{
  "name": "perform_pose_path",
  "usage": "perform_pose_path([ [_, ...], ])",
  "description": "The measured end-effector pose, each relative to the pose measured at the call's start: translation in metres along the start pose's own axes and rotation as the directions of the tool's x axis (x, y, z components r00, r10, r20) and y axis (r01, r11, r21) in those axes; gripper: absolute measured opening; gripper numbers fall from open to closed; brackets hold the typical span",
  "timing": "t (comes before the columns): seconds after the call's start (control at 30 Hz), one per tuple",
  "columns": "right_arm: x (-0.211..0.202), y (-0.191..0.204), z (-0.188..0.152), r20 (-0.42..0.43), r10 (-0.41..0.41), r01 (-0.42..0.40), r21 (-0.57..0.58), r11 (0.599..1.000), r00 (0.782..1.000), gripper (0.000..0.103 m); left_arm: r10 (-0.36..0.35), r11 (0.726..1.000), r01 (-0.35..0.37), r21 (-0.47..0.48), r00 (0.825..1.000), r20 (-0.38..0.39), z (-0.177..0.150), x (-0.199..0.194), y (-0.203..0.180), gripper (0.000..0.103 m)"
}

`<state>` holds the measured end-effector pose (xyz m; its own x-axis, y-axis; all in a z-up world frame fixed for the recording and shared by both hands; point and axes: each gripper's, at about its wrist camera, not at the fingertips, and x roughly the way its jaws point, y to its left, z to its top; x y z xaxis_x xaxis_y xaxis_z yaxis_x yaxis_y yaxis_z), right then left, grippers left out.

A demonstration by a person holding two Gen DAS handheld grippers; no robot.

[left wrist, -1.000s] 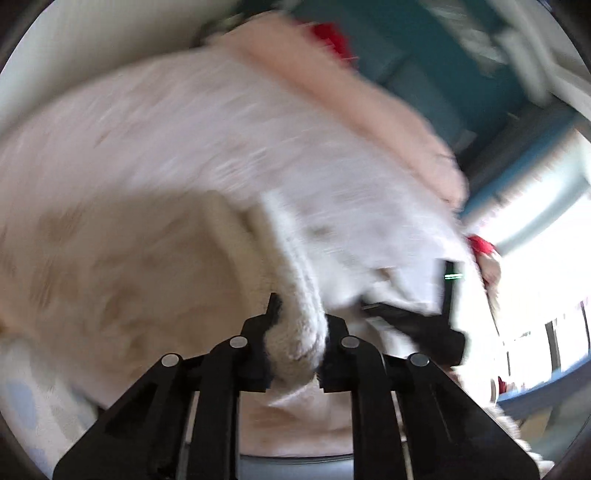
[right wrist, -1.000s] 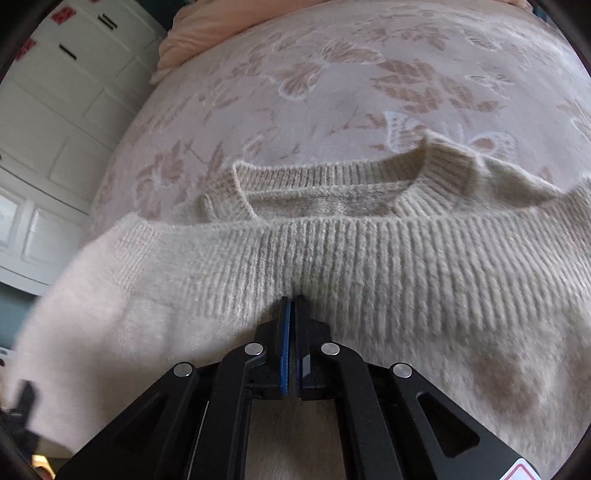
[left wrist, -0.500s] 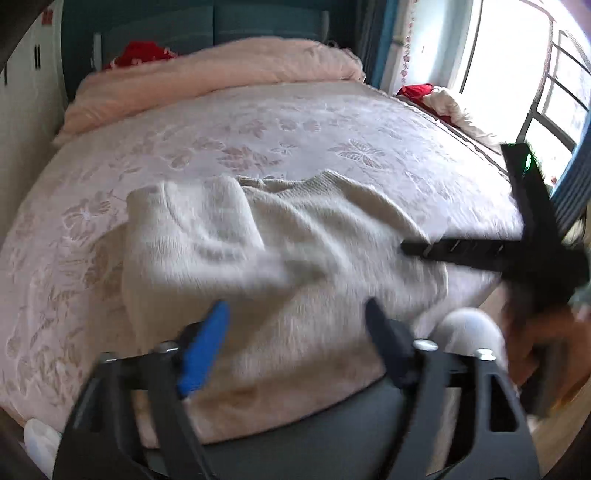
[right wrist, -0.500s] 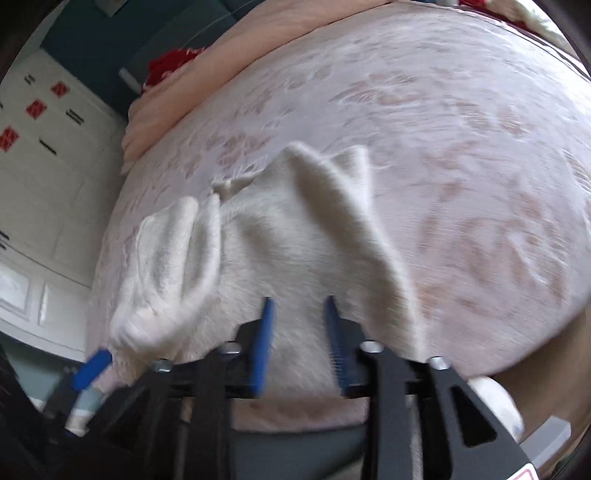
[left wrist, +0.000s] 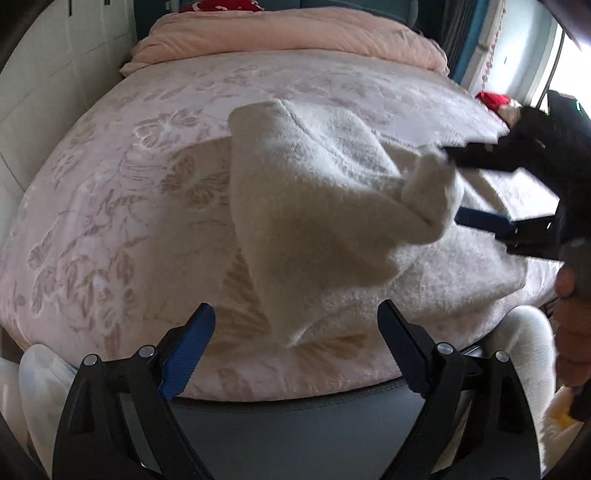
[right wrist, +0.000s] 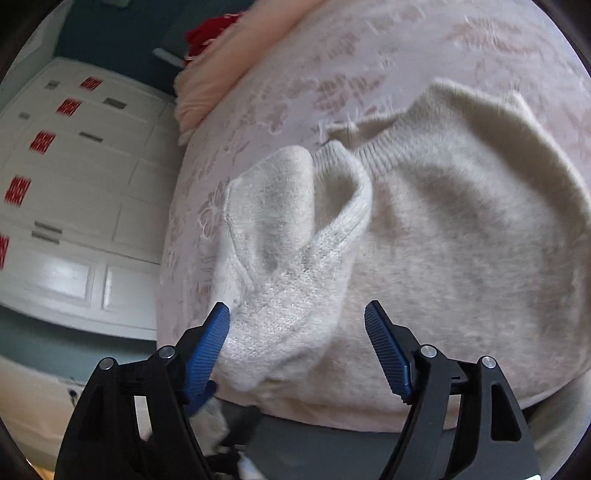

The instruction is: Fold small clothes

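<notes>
Pink floral bedspread (left wrist: 110, 206) w/ cream fuzzy knit sweater (right wrist: 443, 258): soft, floppy, light. Both grippers' jaws opening, pinching nothing; sleeve cuff between right gripper (right wrist: 297, 332) fingers. Left gripper (left wrist: 295, 328): grab hem just ahead.

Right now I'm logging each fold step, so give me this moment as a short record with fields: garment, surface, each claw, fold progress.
garment: cream knit sweater, bunched, one part folded over the body
surface: pink floral bedspread; peach duvet at the far end
left claw: jaws opening, nothing between them, near the bed's front edge
right claw: jaws opening, a loose fold of sweater between the pads, not pinched
fold progress: partial, untidy, not yet flat
</notes>
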<state>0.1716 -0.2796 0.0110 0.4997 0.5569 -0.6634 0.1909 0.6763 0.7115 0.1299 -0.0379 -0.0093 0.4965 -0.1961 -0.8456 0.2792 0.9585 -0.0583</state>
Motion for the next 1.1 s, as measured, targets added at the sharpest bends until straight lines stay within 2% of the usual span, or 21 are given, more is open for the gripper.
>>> perform_pose_path([
  [0.1,-0.005,0.012,0.0,0.009,0.056,-0.056,-0.009,0.998,0.998,0.075,0.003,1.0,-0.003,0.027,1.0,-0.006,-0.002,0.002,-0.005,0.088],
  [0.23,-0.01,0.02,-0.005,0.003,0.0,0.0,-0.044,0.999,1.0,0.077,0.004,0.999,-0.003,0.037,1.0,-0.018,-0.008,0.012,-0.004,0.088],
  [0.37,0.003,0.02,-0.006,-0.021,-0.081,0.079,-0.074,0.994,0.997,0.075,-0.005,1.0,0.004,-0.003,1.0,-0.023,-0.007,0.019,0.004,0.087],
  [0.4,0.012,0.02,-0.006,-0.035,-0.085,0.081,-0.094,0.992,0.996,0.07,-0.02,1.0,0.02,-0.013,1.0,-0.018,-0.006,0.019,0.006,0.079],
  [0.43,0.02,0.021,-0.007,-0.048,-0.086,0.08,-0.113,0.99,0.995,0.042,-0.045,0.999,0.044,-0.02,0.999,-0.018,-0.004,0.02,0.008,0.062],
  [0.47,0.025,0.022,-0.009,-0.059,-0.09,0.082,-0.129,0.988,0.994,0.024,-0.075,0.997,0.074,-0.029,0.996,-0.038,-0.002,0.024,0.011,0.053],
  [0.5,0.027,0.026,-0.01,-0.048,-0.105,0.097,-0.154,0.983,0.993,0.022,-0.092,0.995,0.09,-0.037,0.995,-0.05,-0.001,0.026,0.013,0.029],
  [0.53,0.022,0.031,-0.009,-0.019,-0.096,0.092,-0.171,0.981,0.995,0.019,-0.102,0.994,0.099,-0.052,0.993,-0.058,0.001,0.026,0.015,0.019],
  [0.6,-0.021,0.044,-0.009,0.091,0.016,0.003,-0.201,0.98,0.996,0.017,-0.152,0.984,0.149,-0.095,0.988,-0.03,0.008,0.017,0.022,0.017],
  [0.63,-0.038,0.045,-0.01,0.127,0.044,-0.016,-0.212,0.977,0.991,0.016,-0.19,0.977,0.188,-0.105,0.982,-0.009,0.01,0.009,0.022,0.016],
  [0.7,-0.081,0.039,-0.017,0.216,0.041,0.012,-0.238,0.971,0.976,0.016,-0.262,0.963,0.263,-0.058,0.965,0.033,0.018,-0.01,0.011,0.016],
  [0.77,-0.1,0.015,-0.026,0.251,-0.024,0.085,-0.233,0.969,0.968,0.017,-0.289,0.957,0.289,0.016,0.957,0.024,0.023,-0.014,-0.01,0.017],
  [0.83,-0.09,-0.036,-0.032,0.207,-0.14,0.177,-0.172,0.969,0.968,0.024,-0.287,0.954,0.289,0.074,0.957,-0.038,0.023,-0.002,-0.033,0.023],
  [0.87,-0.075,-0.074,-0.034,0.143,-0.218,0.234,-0.107,0.966,0.966,0.028,-0.269,0.958,0.273,0.087,0.961,-0.057,0.022,0.003,-0.041,0.023],
  [0.9,-0.069,-0.096,-0.037,0.102,-0.282,0.289,-0.059,0.955,0.954,0.03,-0.246,0.962,0.252,0.101,0.966,-0.077,0.019,0.008,-0.049,0.024],
  [0.93,-0.072,-0.112,-0.042,0.086,-0.274,0.275,-0.004,0.961,0.958,0.032,-0.233,0.963,0.242,0.116,0.969,-0.086,0.018,0.008,-0.055,0.027],
  [0.97,-0.081,-0.117,-0.046,0.106,-0.213,0.211,0.037,0.977,0.971,0.035,-0.215,0.965,0.225,0.137,0.973,-0.082,0.017,0.004,-0.06,0.032],
  [1.0,-0.099,-0.115,-0.051,0.164,-0.179,0.172,0.055,0.984,0.97,0.039,-0.197,0.964,0.205,0.168,0.978,-0.064,0.015,-0.004,-0.064,0.048],
  [1.03,-0.113,-0.106,-0.052,0.219,-0.195,0.191,0.039,0.981,0.956,0.049,-0.18,0.964,0.184,0.191,0.983,-0.042,0.013,-0.011,-0.065,0.066],
  [1.07,-0.124,-0.096,-0.05,0.26,-0.218,0.222,0.013,0.975,0.941,0.057,-0.157,0.966,0.155,0.209,0.988,-0.007,0.012,-0.021,-0.066,0.073],
  [1.1,-0.131,-0.086,-0.045,0.294,-0.235,0.25,-0.017,0.968,0.927,0.06,-0.142,0.967,0.133,0.218,0.99,0.026,0.01,-0.029,-0.064,0.08],
])
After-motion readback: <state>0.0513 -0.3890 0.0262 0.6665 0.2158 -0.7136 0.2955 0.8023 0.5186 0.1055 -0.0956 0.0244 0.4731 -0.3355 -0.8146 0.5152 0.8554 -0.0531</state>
